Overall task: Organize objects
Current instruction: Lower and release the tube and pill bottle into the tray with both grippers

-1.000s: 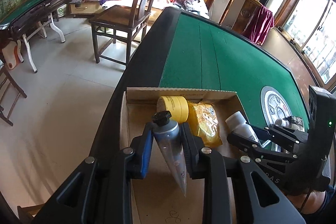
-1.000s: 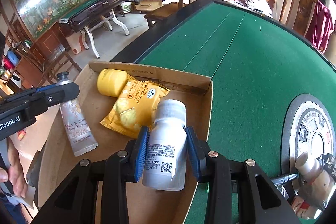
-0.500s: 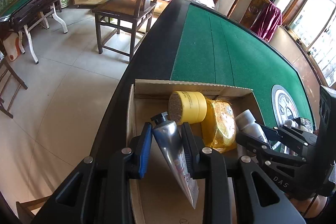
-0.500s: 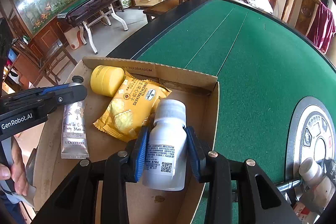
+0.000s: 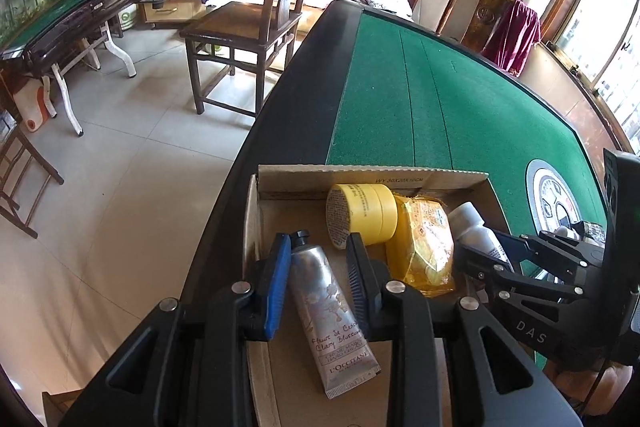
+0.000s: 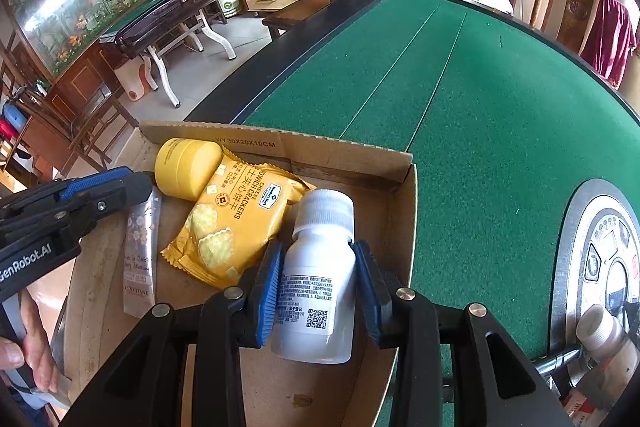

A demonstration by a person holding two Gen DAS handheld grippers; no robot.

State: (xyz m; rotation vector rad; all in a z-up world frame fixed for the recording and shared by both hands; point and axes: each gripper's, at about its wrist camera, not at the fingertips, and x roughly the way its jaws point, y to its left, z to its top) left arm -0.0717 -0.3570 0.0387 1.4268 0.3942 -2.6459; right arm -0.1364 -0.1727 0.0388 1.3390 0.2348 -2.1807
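A cardboard box (image 5: 360,177) (image 6: 320,151) sits at the left edge of the green table. On its floor lies a silver hand-cream tube (image 5: 328,307) (image 6: 140,251), cap pointing away. My left gripper (image 5: 318,247) straddles it; its jaws are opening, and a gap shows beside the right pad. A yellow jar (image 5: 364,219) (image 6: 186,167) and a yellow cracker packet (image 5: 424,243) (image 6: 236,223) lie at the box's far end. My right gripper (image 6: 316,259) is shut on a white bottle (image 6: 316,267) (image 5: 472,227), held over the box's right side.
The green table top (image 6: 480,107) stretches away beyond the box. A silver centre disc (image 6: 600,247) at the right carries small bottles (image 6: 600,327). A wooden chair (image 5: 256,27) stands on the tiled floor at the left. A person's hand (image 6: 24,355) grips the left tool.
The tube has tipped from a slanted hold to lying flat on the box floor, and the left jaws have parted a little. The right gripper and its bottle have stayed put.
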